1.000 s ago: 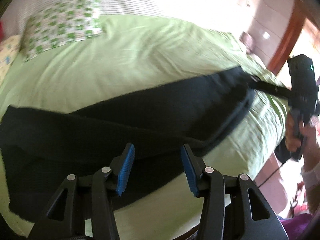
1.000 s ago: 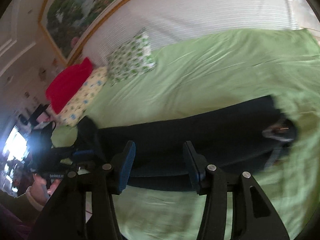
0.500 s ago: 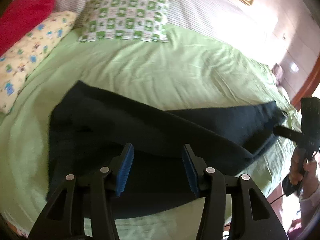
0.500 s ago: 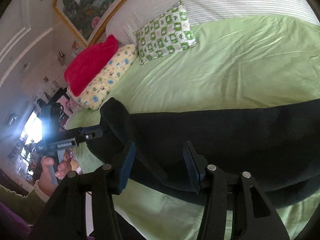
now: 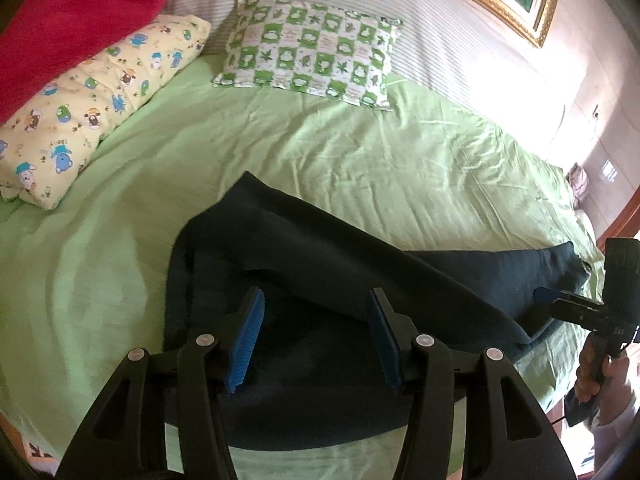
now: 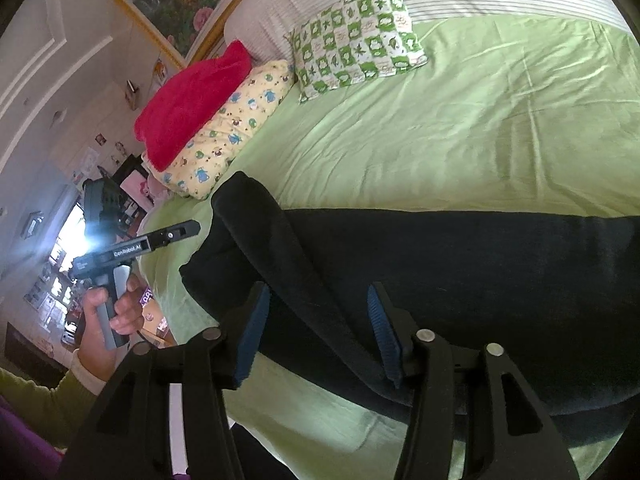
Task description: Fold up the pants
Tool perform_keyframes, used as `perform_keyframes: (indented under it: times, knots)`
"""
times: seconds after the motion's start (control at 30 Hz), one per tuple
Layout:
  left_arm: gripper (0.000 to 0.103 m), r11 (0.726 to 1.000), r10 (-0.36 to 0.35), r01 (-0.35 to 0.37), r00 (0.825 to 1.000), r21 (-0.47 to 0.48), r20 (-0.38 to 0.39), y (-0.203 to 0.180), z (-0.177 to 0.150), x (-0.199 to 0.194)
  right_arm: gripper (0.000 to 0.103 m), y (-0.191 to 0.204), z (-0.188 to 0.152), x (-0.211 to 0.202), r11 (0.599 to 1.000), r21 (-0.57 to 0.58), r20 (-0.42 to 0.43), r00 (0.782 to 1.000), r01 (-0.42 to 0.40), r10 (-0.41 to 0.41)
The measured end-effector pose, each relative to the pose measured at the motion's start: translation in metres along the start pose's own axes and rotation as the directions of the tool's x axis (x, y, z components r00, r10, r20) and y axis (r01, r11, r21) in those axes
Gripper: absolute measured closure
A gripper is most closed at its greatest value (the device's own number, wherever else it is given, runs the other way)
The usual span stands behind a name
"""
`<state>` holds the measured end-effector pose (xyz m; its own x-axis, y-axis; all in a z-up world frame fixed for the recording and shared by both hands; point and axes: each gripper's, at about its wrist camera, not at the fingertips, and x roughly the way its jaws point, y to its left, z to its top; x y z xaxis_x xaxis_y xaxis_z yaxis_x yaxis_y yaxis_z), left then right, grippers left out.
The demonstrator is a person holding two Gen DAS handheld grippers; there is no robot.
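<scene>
Pants (image 5: 360, 280) dark, soft, creased, long strip on rumpled green sheet (image 5: 360, 152)

The pants (image 5: 328, 280) lie flat across the bed (image 5: 360, 152), stretched from one side to the other. In the left wrist view they lie just under and ahead of the left gripper's (image 5: 316, 336) fingers (image 5: 250, 332). Far ahead of those fingers, three pillows (image 5: 308, 64) sit at the head of the bed. The right gripper (image 6: 316, 336) hangs over the pants' other end, its jaws opening with nothing between them.
</scene>
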<state>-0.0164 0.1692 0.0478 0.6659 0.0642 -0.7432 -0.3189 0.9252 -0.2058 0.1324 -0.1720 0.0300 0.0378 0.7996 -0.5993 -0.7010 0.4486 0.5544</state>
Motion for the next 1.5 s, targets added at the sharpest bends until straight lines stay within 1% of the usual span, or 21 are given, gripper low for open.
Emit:
perform_keyframes:
  times: [0.07, 0.3, 0.4, 0.5, 0.53, 0.57, 0.6, 0.77, 0.83, 0.87, 0.97, 1.03, 1.07, 1.1, 1.13, 1.17, 1.2, 1.23, 1.3, 1.37, 1.5]
  knots:
    - [0.044, 1.000, 0.002, -0.002, 1.000, -0.002, 0.005, 0.004, 0.002, -0.002, 0.045, 0.002, 0.003, 0.005, 1.000, -0.003, -0.010, 1.000, -0.006, 0.006]
    - [0.042, 0.999, 0.027, -0.027, 1.000, 0.021, 0.011, 0.026, 0.025, 0.001, 0.045, 0.012, 0.010, 0.028, 0.999, -0.030, -0.057, 0.998, -0.017, 0.016]
    - [0.036, 0.999, 0.018, -0.018, 1.000, 0.037, -0.008, 0.039, 0.043, 0.009, 0.045, 0.015, 0.014, 0.038, 0.999, -0.040, -0.076, 0.997, -0.026, 0.022]
    - [0.034, 0.998, -0.015, 0.018, 0.998, 0.055, -0.057, 0.051, 0.060, 0.027, 0.045, 0.019, 0.019, 0.047, 0.998, -0.054, -0.094, 0.995, -0.029, 0.024]
    - [0.032, 0.998, -0.029, 0.034, 0.996, 0.059, -0.084, 0.055, 0.065, 0.034, 0.045, 0.019, 0.020, 0.050, 0.998, -0.059, -0.101, 0.995, -0.031, 0.025]
    - [0.030, 0.995, -0.068, 0.076, 0.991, 0.068, -0.117, 0.059, 0.069, 0.043, 0.045, 0.020, 0.022, 0.055, 0.997, -0.066, -0.112, 0.993, -0.030, 0.023]
    - [0.030, 0.993, -0.080, 0.090, 0.988, 0.073, -0.135, 0.061, 0.072, 0.048, 0.045, 0.020, 0.024, 0.057, 0.997, -0.069, -0.120, 0.993, -0.028, 0.019]
    - [0.030, 0.995, -0.054, 0.069, 0.975, 0.066, -0.214, 0.075, 0.080, 0.086, 0.045, 0.018, 0.030, 0.073, 0.997, -0.079, -0.160, 0.987, -0.027, 0.014]
    - [0.030, 0.993, -0.093, 0.107, 0.966, 0.048, -0.241, 0.079, 0.080, 0.096, 0.045, 0.017, 0.033, 0.077, 0.996, -0.085, -0.171, 0.985, -0.027, 0.012]
    - [0.030, 0.989, -0.132, 0.144, 0.955, 0.028, -0.267, 0.082, 0.080, 0.103, 0.045, 0.016, 0.034, 0.080, 0.996, -0.088, -0.178, 0.984, -0.029, 0.013]
    - [0.031, 0.981, -0.189, 0.195, 0.935, -0.012, -0.299, 0.085, 0.081, 0.114, 0.045, 0.013, 0.037, 0.091, 0.995, -0.082, -0.217, 0.976, -0.053, 0.034]
    - [0.039, 0.975, -0.212, 0.221, 0.929, -0.007, -0.302, 0.082, 0.079, 0.114, 0.045, 0.012, 0.036, 0.096, 0.995, -0.076, -0.237, 0.970, -0.067, 0.047]
    - [0.046, 0.974, -0.216, 0.227, 0.929, 0.004, -0.300, 0.078, 0.078, 0.112, 0.045, 0.013, 0.036, 0.099, 0.994, -0.076, -0.245, 0.968, -0.084, 0.063]
    - [0.048, 0.976, -0.200, 0.217, 0.936, 0.027, -0.289, 0.074, 0.077, 0.108, 0.047, 0.016, 0.035, 0.101, 0.991, -0.091, -0.242, 0.967, -0.098, 0.074]
    - [0.053, 0.976, -0.188, 0.210, 0.943, 0.051, -0.274, 0.070, 0.076, 0.104, 0.064, 0.020, 0.034, 0.101, 0.989, -0.108, -0.239, 0.968, -0.105, 0.076]
    - [0.066, 0.975, -0.182, 0.208, 0.949, 0.075, -0.258, 0.066, 0.074, 0.097, 0.072, 0.024, 0.033, 0.101, 0.986, -0.125, -0.240, 0.968, -0.110, 0.078]
    - [0.071, 0.974, -0.182, 0.209, 0.950, 0.086, -0.253, 0.063, 0.073, 0.093, 0.088, 0.026, 0.032, 0.101, 0.985, -0.134, -0.235, 0.969, -0.106, 0.073]
    - [0.072, 0.975, -0.169, 0.198, 0.956, 0.104, -0.238, 0.060, 0.072, 0.086, 0.095, 0.027, 0.031, 0.100, 0.985, -0.141, -0.226, 0.972, -0.100, 0.067]
    - [0.080, 0.973, -0.146, 0.176, 0.970, 0.148, -0.196, 0.051, 0.068, 0.070, 0.095, 0.031, 0.030, 0.094, 0.983, -0.156, -0.193, 0.979, -0.096, 0.065]
    - [0.081, 0.972, -0.137, 0.163, 0.979, 0.171, -0.153, 0.045, 0.062, 0.052, 0.095, 0.037, 0.029, 0.085, 0.980, -0.177, -0.164, 0.985, -0.090, 0.061]
    - [0.081, 0.971, -0.129, 0.142, 0.988, 0.194, -0.079, 0.041, 0.050, 0.021, 0.096, 0.050, 0.020, 0.071, 0.968, -0.236, -0.140, 0.988, -0.090, 0.058]
